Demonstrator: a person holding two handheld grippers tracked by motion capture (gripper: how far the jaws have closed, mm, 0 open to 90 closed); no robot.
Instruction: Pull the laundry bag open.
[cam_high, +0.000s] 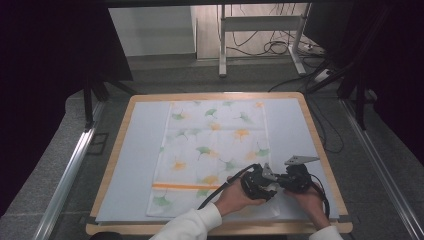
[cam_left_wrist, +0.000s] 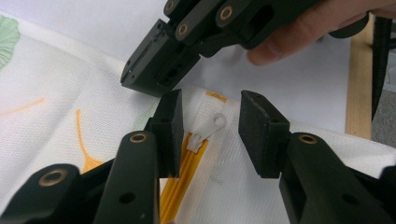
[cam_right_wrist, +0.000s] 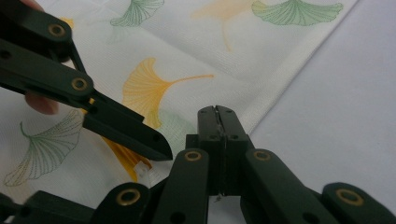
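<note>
The left gripper (cam_left_wrist: 208, 135) is open around the white zip tab (cam_left_wrist: 208, 131) (not pinched yet). The right gripper (cam_right_wrist: 218, 116) is closed, pinning the leafy bag's (cam_high: 215, 150) corner on the bench (cam_high: 130, 160). Zipping remains.

You are working matt woven cloth (cam_left_wrist: 56, 121) with a glossy white plastic zipper pull (cam_left_wrist: 208, 130) between matt black jaws.

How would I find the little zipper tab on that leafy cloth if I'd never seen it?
Start at the white cloth printed with green and orange leaves lying on the table. Follow its orange zipper stripe to the end where both hands meet. There, between the open jaws of the left gripper, lies the zipper tab: a small white plastic tab with a hole, the only hard piece on the soft cloth.
</note>
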